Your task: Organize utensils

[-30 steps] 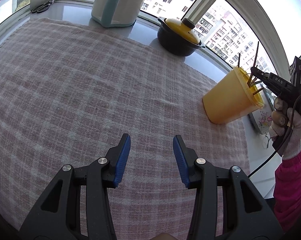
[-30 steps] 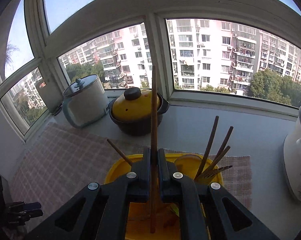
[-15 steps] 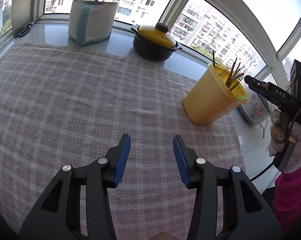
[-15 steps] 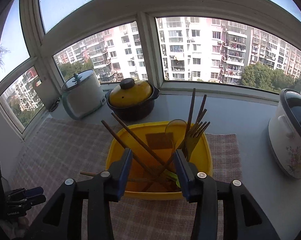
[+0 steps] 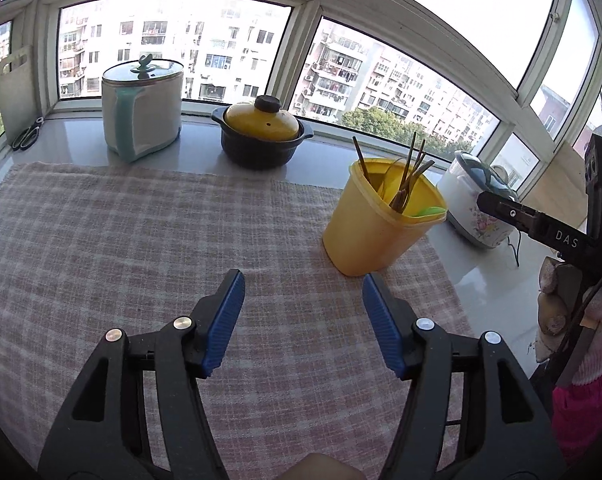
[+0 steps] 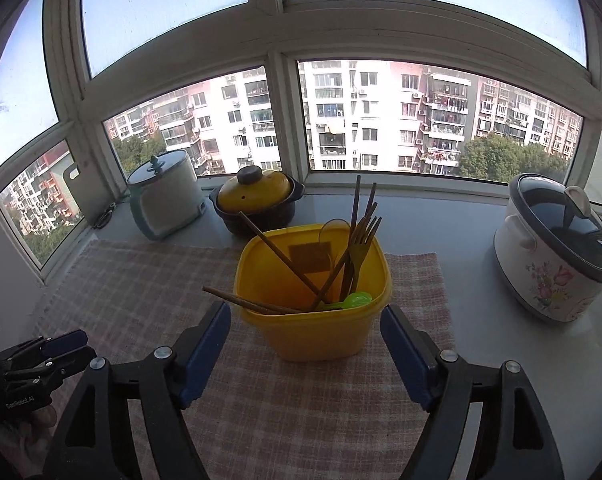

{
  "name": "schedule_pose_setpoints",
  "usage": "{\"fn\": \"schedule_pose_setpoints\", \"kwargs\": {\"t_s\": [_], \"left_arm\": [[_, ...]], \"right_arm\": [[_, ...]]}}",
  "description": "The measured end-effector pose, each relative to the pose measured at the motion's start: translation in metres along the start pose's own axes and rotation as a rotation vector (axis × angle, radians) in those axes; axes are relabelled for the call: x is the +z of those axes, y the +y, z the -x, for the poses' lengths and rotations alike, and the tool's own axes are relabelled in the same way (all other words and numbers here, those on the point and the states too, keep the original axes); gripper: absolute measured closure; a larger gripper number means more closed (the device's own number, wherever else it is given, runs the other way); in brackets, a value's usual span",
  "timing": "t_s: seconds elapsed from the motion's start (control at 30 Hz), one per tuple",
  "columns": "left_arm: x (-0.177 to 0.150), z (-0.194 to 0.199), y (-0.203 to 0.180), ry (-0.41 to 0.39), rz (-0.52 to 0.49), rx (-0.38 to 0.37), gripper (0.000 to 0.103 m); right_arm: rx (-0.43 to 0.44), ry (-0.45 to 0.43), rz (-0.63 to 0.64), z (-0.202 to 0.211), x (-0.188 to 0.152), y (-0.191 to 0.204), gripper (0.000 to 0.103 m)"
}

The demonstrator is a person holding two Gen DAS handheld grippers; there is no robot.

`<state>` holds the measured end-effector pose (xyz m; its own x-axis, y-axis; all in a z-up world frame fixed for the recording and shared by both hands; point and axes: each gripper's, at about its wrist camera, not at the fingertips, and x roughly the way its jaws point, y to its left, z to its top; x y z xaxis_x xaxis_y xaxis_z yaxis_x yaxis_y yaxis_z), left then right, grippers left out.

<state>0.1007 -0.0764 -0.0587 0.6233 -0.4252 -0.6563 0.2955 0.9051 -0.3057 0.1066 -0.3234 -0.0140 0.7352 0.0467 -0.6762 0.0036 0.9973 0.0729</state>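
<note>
Right wrist view: right tool (image 6: 305,344) wide, empty, before yellow tub (image 6: 313,320) holding utensils (image 6: 353,256); left tool (image 5: 303,324) wide, empty.

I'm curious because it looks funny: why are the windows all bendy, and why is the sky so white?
Left wrist view: the fisheye lens curves the window frame, and sky glare washes the top right white. Right wrist view: same bending; the yellow tub looks sharp.

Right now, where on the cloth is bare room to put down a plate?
The cloth is bare left of the yellow tub, from the pots down to the left gripper. The sill between tub and rice cooker is a narrower gap. The back edge is crowded: white pot, yellow-lidded pot.
</note>
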Motion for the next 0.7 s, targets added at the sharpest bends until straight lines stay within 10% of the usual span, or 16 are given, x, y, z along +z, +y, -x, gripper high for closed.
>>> {"fn": "schedule_pose_setpoints", "kwargs": {"t_s": [0.3, 0.7], "left_arm": [[0.009, 0.021, -0.034, -0.061, -0.132, 0.054, 0.016], [0.014, 0.037, -0.051, -0.139, -0.170, 0.122, 0.002]], "right_arm": [[-0.050, -0.048, -0.014, 0.030, -0.010, 0.007, 0.001], [-0.112, -0.076, -0.044, 0.043, -0.017, 0.007, 0.000]]}}
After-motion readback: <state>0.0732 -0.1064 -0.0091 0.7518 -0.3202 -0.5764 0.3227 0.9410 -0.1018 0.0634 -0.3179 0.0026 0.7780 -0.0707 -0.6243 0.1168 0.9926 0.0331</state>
